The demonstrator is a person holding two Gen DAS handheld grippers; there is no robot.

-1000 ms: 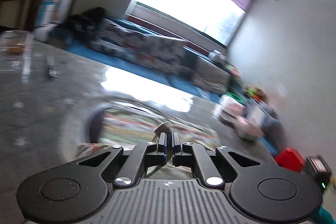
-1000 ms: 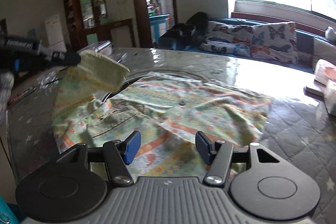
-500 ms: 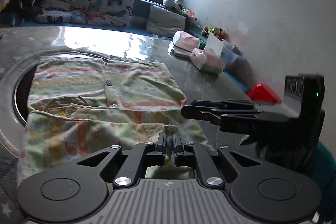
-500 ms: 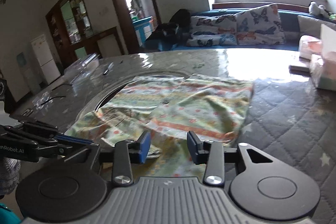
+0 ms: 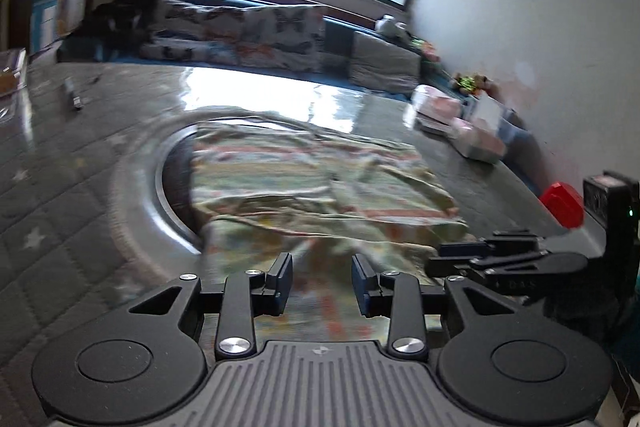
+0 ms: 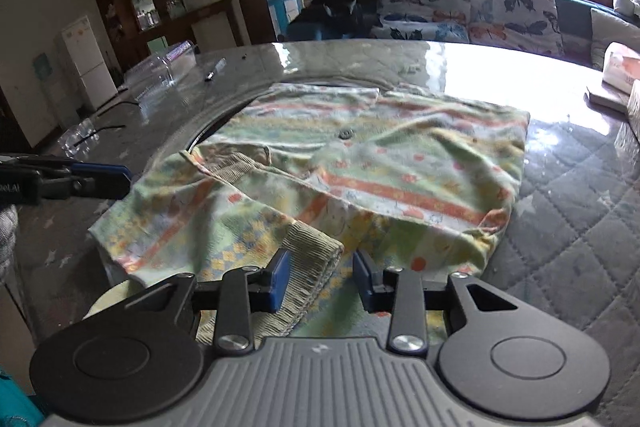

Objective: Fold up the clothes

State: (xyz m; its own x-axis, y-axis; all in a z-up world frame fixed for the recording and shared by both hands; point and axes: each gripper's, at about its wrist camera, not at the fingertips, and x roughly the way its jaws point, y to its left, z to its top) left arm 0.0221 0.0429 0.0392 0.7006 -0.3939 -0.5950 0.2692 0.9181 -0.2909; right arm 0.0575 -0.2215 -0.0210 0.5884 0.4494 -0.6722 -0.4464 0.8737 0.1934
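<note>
A second ago my left gripper [image 5: 322,281] was pinched shut on a ribbed cuff carried in the air; now its jaws are opening, nothing between them, low over the near edge of the shirt [image 6: 360,179]. The patterned, buttoned shirt lies on the grey quilted table [image 6: 580,219], partly over a round recess. Both sleeves look folded in across the body, so I judge the task about midway: the folds that would bring it down to a compact bundle seem still to come. My right gripper [image 6: 322,279] has narrowed to a part-open gap since then; its jaws stand apart with the ribbed cuff [image 6: 316,255] of the near sleeve between them, the left pad close to it, not visibly clamped.
</note>
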